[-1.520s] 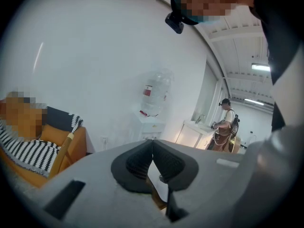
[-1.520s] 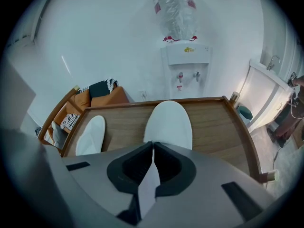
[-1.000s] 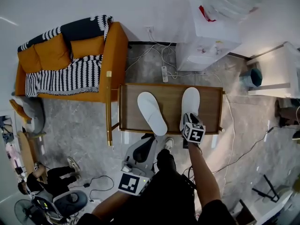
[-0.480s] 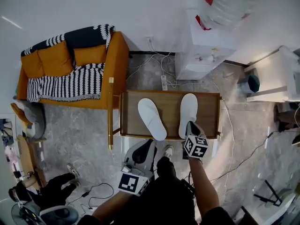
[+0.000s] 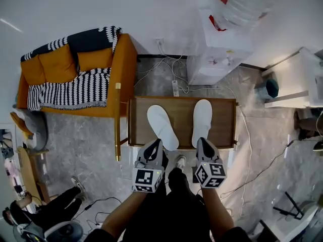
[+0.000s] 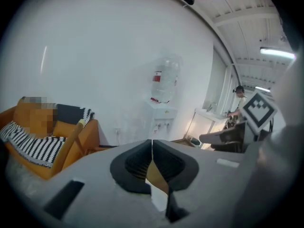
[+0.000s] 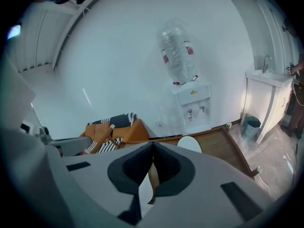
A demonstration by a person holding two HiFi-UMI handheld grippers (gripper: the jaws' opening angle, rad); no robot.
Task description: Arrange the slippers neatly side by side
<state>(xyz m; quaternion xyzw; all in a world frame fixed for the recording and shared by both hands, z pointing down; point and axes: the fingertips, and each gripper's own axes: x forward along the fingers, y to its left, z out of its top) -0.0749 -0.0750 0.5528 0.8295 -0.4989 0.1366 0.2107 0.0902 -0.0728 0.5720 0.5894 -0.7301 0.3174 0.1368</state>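
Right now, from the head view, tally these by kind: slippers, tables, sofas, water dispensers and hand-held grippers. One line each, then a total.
White slippers: 2
Wooden table: 1
Orange sofa: 1
Water dispenser: 1
Grippers: 2, the left gripper and the right gripper
Total: 7
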